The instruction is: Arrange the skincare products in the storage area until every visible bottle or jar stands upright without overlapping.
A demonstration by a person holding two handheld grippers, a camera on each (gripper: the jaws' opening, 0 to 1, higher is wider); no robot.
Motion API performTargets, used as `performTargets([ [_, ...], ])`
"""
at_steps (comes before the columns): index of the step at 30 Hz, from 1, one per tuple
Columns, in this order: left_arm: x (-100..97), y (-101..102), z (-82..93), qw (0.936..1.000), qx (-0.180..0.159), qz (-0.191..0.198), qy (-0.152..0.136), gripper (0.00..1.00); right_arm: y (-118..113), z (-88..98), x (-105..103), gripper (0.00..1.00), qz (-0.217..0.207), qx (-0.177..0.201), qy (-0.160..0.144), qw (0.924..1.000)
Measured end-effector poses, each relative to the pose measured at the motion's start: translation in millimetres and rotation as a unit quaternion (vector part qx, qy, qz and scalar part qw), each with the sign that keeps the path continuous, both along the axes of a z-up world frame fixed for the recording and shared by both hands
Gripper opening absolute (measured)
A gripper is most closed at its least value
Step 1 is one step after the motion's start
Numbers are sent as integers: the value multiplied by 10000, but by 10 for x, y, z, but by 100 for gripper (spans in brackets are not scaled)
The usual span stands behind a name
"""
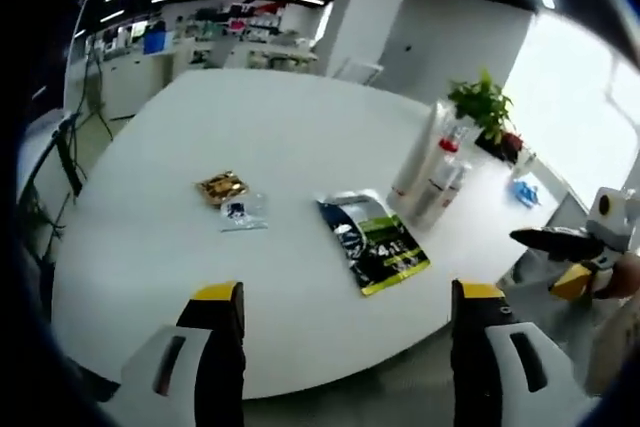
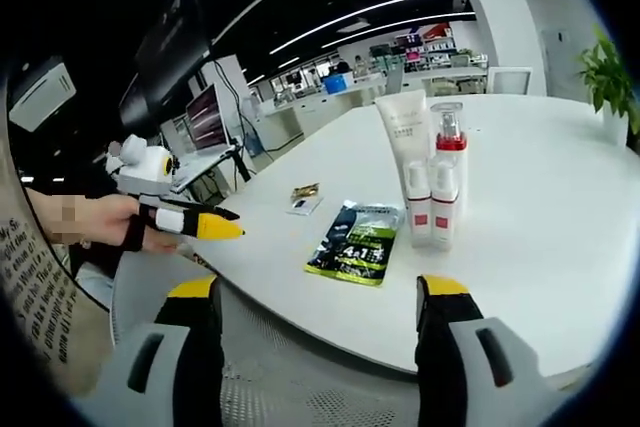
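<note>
Both grippers hover off the white desk [image 2: 560, 207] edge, jaws spread and empty: left gripper [image 1: 340, 332], right gripper [image 2: 318, 322]. 4 skincare items stand upright, touching in a tight cluster near the desk's edge: a white tube [image 2: 403, 137], a red-capped pump bottle [image 2: 449, 162] and 2 small bottles [image 2: 430, 205]. A green sachet [image 2: 355, 242] lies flat beside them. Risk: gripping 1 bottle could topple its touching neighbours.

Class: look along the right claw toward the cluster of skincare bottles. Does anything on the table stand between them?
Nothing visible does. From the right claw, bare table leads to the skincare bottles. The green sachet lies flat off to the side.
</note>
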State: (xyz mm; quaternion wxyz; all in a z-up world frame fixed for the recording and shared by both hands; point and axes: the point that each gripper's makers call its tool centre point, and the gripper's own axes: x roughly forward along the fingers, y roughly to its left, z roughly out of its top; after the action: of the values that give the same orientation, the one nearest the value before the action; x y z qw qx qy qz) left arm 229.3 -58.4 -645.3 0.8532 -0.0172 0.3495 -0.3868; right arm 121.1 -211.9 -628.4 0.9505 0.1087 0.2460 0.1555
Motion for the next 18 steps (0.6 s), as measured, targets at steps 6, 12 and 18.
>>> performTargets([
  [6, -63, -30, 204, 9992, -35, -268, -291, 94, -16, 8, 8, 81, -15, 18, -34, 10000],
  [12, -178, 105, 285, 9991, -178, -171, -356, 97, -37, 10, 12, 82, -35, -15, -106, 9999],
  [18, -246, 186, 303, 9988, -218, -100, -434, 97, -61, 2, 17, 81, -117, -21, -111, 9999],
])
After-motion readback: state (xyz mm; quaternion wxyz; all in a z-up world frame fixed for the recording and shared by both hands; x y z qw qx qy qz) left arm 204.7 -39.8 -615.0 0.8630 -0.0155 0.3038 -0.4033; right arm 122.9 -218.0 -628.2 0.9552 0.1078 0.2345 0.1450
